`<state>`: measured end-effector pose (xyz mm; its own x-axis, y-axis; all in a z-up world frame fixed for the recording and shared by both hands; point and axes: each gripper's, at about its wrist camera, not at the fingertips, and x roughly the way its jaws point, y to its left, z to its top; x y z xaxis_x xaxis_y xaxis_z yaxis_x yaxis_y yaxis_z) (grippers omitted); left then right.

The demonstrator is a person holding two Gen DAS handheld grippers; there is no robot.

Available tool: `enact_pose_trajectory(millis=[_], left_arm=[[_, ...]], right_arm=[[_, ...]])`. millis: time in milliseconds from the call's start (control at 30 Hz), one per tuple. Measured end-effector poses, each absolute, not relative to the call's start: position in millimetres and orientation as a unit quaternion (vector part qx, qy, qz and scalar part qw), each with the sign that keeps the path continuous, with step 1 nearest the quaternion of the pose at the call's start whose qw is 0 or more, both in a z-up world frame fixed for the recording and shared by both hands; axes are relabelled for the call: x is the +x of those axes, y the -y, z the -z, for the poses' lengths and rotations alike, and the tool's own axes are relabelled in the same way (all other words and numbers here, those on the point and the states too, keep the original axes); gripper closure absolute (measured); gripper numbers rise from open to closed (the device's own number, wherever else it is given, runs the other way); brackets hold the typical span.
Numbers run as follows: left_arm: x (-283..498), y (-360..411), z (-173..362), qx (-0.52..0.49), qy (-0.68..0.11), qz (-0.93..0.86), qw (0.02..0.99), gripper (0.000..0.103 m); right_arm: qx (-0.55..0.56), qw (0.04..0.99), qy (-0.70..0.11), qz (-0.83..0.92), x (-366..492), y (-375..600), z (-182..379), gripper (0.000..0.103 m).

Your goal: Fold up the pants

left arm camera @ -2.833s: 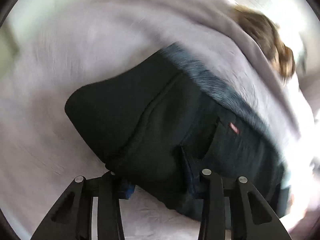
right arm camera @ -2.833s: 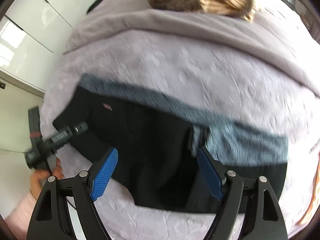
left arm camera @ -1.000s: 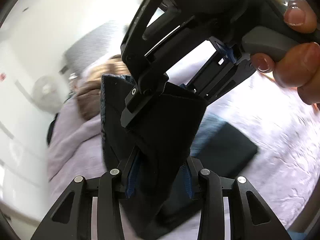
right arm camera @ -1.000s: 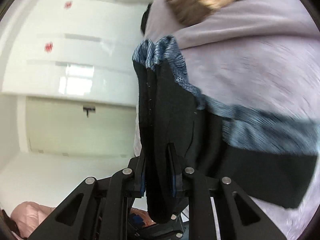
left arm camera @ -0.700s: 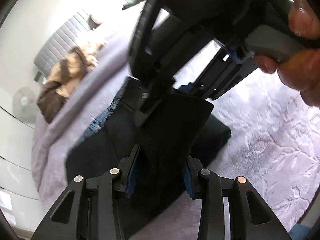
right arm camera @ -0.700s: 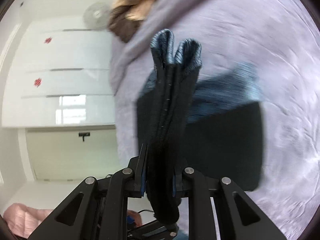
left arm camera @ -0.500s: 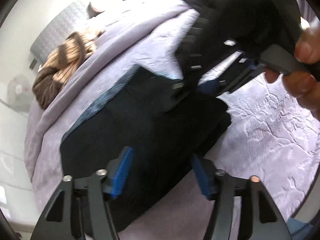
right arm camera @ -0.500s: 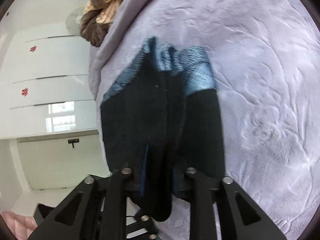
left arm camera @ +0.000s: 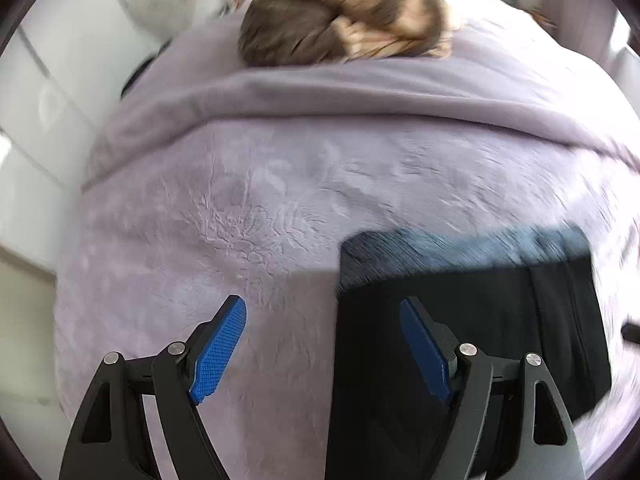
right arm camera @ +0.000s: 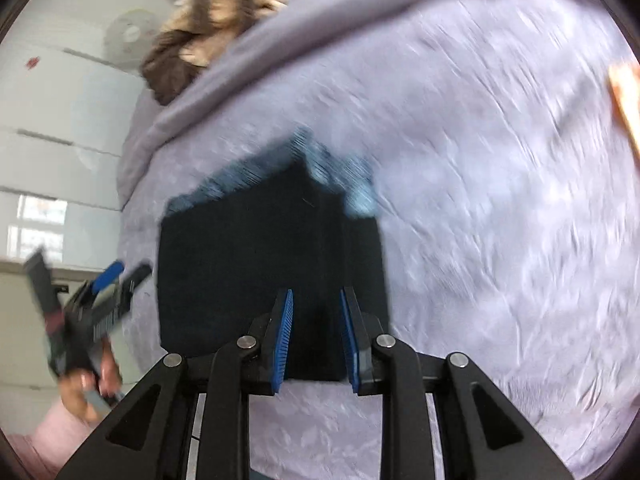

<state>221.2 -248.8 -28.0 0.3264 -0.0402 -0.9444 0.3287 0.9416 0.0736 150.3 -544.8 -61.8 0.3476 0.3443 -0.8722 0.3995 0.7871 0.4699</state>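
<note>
The dark pants [left arm camera: 480,320] lie folded into a flat rectangle on the lilac bed cover [left arm camera: 260,200], blue waistband at the far edge. In the right wrist view the folded pants [right arm camera: 264,272] sit straight ahead. My left gripper [left arm camera: 322,344] is wide open and empty, its right finger over the fold's left edge. It also shows at the left of the right wrist view [right arm camera: 100,292], held in a hand. My right gripper [right arm camera: 316,340] is partly open at the fold's near edge, its blue pads clear of the cloth.
A brown striped garment [left arm camera: 344,36] lies at the head of the bed beyond a ridge of folded blanket [left arm camera: 360,92]. White cupboards [right arm camera: 52,136] and a fan [right arm camera: 128,36] stand to the left. An orange object [right arm camera: 624,96] shows at the right edge.
Both grippers carried the pants' end over and laid it down on the fold. The left gripper opened first and drew back left; the right gripper has now let go too.
</note>
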Motion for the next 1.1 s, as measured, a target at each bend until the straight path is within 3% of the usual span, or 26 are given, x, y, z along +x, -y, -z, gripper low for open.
enact_pose_trajectory(millis=[133, 267, 567, 633, 800, 1033, 1100], left_arm=[[221.8, 258.0, 57.5, 0.13, -0.593, 0.122, 0.785, 0.023], [198.1, 263.0, 57.5, 0.151, -0.569, 0.13, 0.798, 0.023], [194.9, 250.5, 42.9, 0.136, -0.586, 0.127, 0.789, 0.022], [187.7, 249.1, 39.4, 0.141, -0.591, 0.133, 0.783, 0.0], [169.4, 244.0, 33.8, 0.151, -0.596, 0.14, 0.776, 0.0], [148.8, 237.5, 29.6, 0.161, -0.614, 0.146, 0.759, 0.0], [144.3, 237.4, 27.8, 0.165, -0.616, 0.148, 0.756, 0.0]], right_arm=[[0.274, 0.759, -0.59, -0.004, 179.7, 519.1, 72.3, 0.077], [0.22, 0.736, -0.64, 0.015, 164.1, 495.3, 100.5, 0.077], [0.24, 0.741, -0.627, 0.035, 138.0, 497.7, 99.2, 0.077], [0.242, 0.741, -0.626, 0.04, 133.8, 497.6, 97.1, 0.077], [0.24, 0.743, -0.623, 0.05, 129.6, 492.4, 88.2, 0.077], [0.249, 0.738, -0.624, 0.057, 119.6, 489.7, 76.9, 0.067], [0.251, 0.737, -0.625, 0.058, 117.5, 487.1, 74.6, 0.06]])
